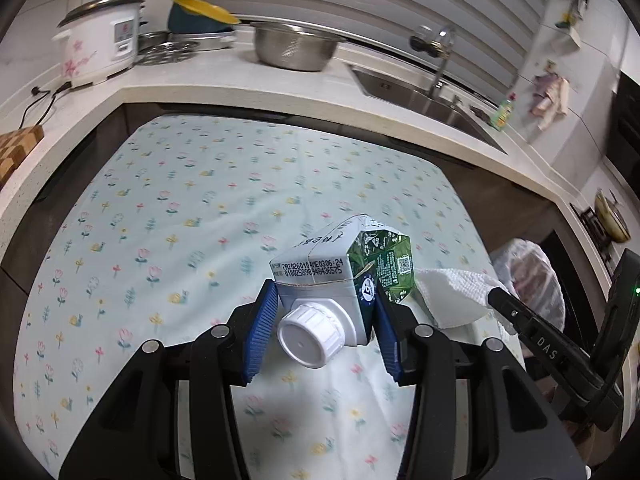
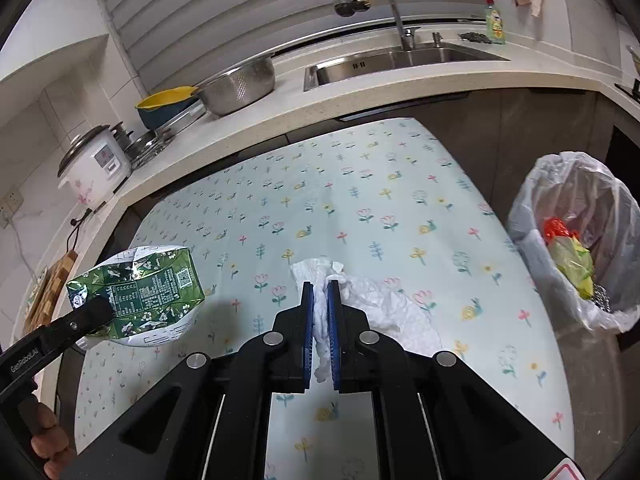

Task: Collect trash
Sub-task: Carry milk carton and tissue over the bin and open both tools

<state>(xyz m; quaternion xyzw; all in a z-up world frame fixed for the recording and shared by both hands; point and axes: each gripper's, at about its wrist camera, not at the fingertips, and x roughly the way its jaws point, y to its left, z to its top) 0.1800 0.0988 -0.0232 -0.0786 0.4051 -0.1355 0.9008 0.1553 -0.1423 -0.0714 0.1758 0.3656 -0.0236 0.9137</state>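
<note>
Low in the left wrist view, the left gripper [image 1: 326,320] clamps a crumpled green carton [image 1: 340,276] by its capped end. The right gripper [image 2: 320,320] pinches a white paper towel [image 2: 384,308] above the floral tablecloth [image 2: 360,200]. Both pieces look ready for carrying; next comes the lined bin [image 2: 576,240] at right, releasing over its mouth.
</note>
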